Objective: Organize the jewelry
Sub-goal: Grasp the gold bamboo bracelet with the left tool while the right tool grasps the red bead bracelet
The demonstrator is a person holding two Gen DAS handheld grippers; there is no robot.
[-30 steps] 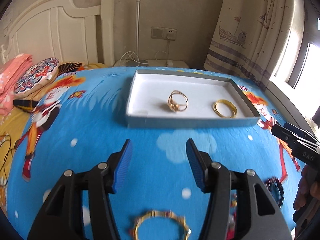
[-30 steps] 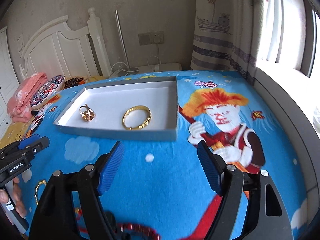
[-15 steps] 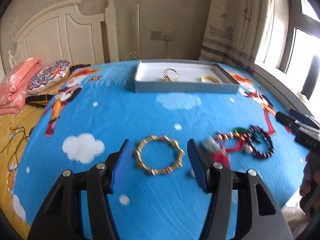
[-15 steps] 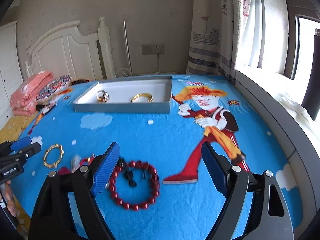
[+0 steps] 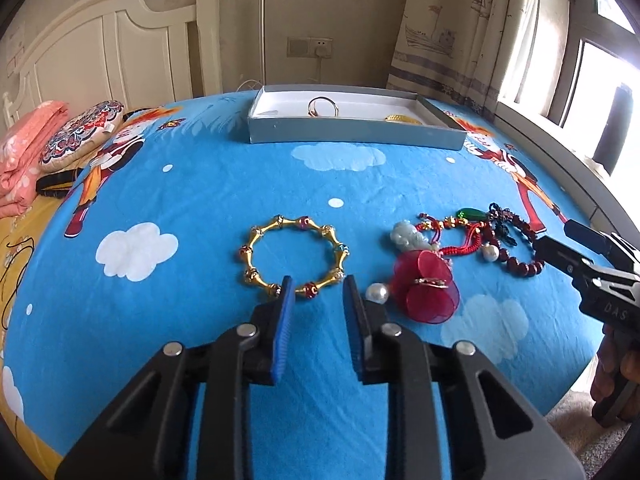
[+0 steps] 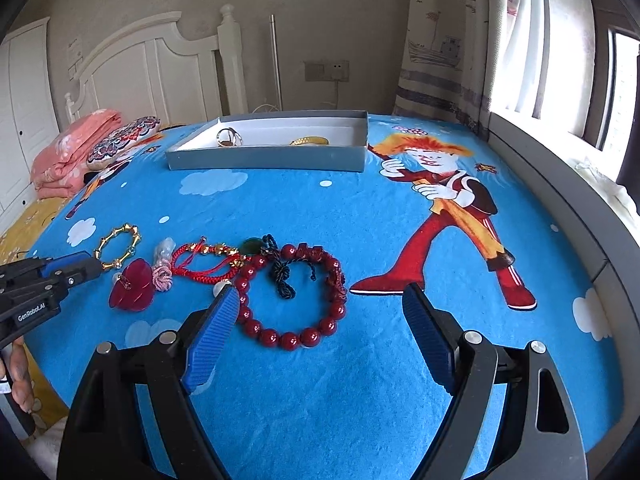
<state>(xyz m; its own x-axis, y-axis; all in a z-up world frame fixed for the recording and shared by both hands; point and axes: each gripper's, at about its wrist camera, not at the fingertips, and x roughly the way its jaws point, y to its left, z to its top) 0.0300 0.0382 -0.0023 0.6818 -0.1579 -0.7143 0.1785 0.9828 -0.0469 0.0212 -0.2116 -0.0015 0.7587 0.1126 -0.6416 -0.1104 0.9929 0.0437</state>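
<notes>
We find a gold segmented bangle (image 5: 294, 258) lying flat on the blue bedspread, a red bead bracelet (image 6: 294, 300) flat to its right, red cord pieces tangled between. Two gold rings lie inside the grey tray (image 5: 352, 134) beyond.

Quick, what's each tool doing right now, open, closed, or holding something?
Left tool: open, just narrowed; gold bracelet at its tips, not gripped.
Right tool: open wide, empty.

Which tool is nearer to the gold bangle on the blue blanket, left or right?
Left. The left tool straddles the gold bangle's near rim, jaws just closing. The right tool is over the red bead bracelet.
</notes>
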